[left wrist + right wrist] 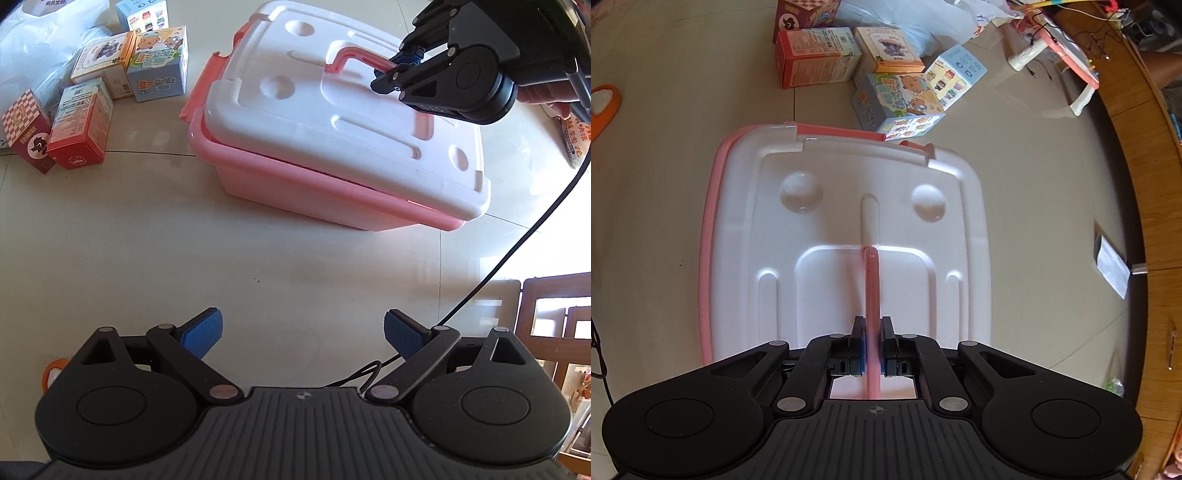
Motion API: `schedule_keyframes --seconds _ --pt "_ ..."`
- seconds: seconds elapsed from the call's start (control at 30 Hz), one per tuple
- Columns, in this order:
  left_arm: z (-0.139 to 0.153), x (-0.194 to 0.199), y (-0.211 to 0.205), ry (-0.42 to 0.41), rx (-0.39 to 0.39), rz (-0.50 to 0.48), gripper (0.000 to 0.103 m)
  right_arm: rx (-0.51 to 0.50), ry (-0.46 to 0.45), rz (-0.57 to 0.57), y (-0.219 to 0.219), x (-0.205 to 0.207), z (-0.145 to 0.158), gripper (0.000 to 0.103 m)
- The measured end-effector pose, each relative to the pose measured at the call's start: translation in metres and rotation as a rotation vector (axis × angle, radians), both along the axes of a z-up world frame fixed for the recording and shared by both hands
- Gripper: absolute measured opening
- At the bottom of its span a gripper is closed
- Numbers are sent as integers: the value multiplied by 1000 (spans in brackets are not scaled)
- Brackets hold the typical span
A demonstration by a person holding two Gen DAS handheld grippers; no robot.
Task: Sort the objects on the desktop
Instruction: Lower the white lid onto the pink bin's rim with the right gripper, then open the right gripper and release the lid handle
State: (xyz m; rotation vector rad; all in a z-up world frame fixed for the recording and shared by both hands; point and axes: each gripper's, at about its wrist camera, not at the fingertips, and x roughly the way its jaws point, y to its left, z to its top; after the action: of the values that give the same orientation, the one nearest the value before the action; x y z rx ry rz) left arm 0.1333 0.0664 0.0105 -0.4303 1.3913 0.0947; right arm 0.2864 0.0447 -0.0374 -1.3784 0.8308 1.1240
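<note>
**Right gripper clamps the bin's handle**

Nearest, the left gripper [303,332] gapes wide, holding nothing. Beyond, the right gripper [873,350] pinches the pink handle [871,291] on the white lid [812,240] of the pink bin [295,184]. Farther off stand cartoon boxes [897,99], lettering illegible. Only the right view shows a wooden cabinet [1145,184].

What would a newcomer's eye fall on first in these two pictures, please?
First, the pink storage box with its white lid in the middle of the pale floor, the right gripper shut on the lid's pink handle. Next, the cluster of colourful small cartons beyond the box's far end. The left gripper hangs open over bare floor on the near side of the box, holding nothing.
</note>
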Motion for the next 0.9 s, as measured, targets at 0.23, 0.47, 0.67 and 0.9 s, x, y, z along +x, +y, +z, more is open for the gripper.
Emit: schedule_keyframes --seconds 0.23,0.47,0.67,0.9 --pt "0 1 0 1 -7 4 97 6 2 6 -3 4 -1 6" --pt "3 0 -2 -2 -10 3 97 51 4 -33 -7 3 4 8" --pt "12 -1 0 -29 11 3 97 110 4 -117 -21 6 19 41" --pt "28 -3 11 -54 16 27 97 213 41 -283 -58 4 37 47"
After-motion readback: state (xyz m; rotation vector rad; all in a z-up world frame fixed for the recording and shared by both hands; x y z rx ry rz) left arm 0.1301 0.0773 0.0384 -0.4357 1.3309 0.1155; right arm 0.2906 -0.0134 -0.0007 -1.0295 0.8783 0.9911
